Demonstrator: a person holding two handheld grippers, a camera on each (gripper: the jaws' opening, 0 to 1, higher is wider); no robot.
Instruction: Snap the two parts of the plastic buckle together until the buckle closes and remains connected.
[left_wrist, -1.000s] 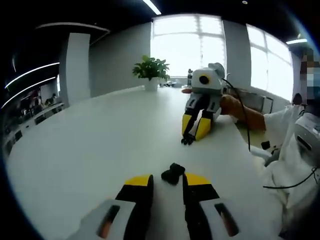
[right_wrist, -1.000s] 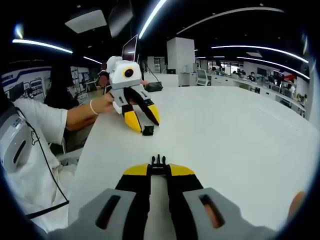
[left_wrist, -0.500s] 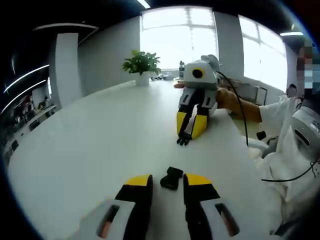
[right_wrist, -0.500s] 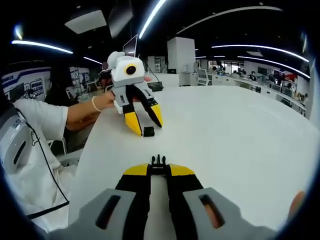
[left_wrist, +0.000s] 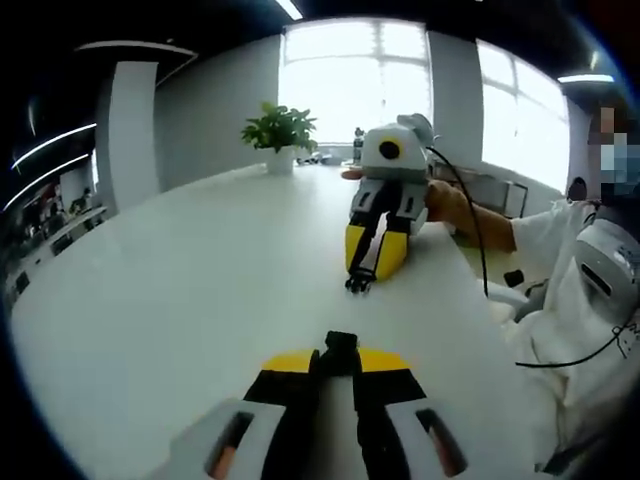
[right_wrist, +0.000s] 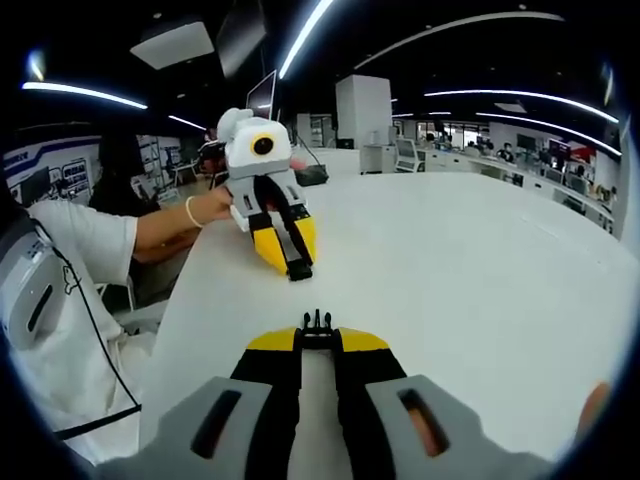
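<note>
Since a second ago we are seeing our left gripper closing from wide apart onto the small black plastic socket half of the buckle, which is now sitting pinched between its yellow-tipped jaws just above the smooth white table. Our right gripper is keeping its jaws clamped on the black pronged half of the buckle, prongs pointing forward. Both halves are staying well apart, each low over the table. Behind, a leafy green potted plant is standing by the bright window.
</note>
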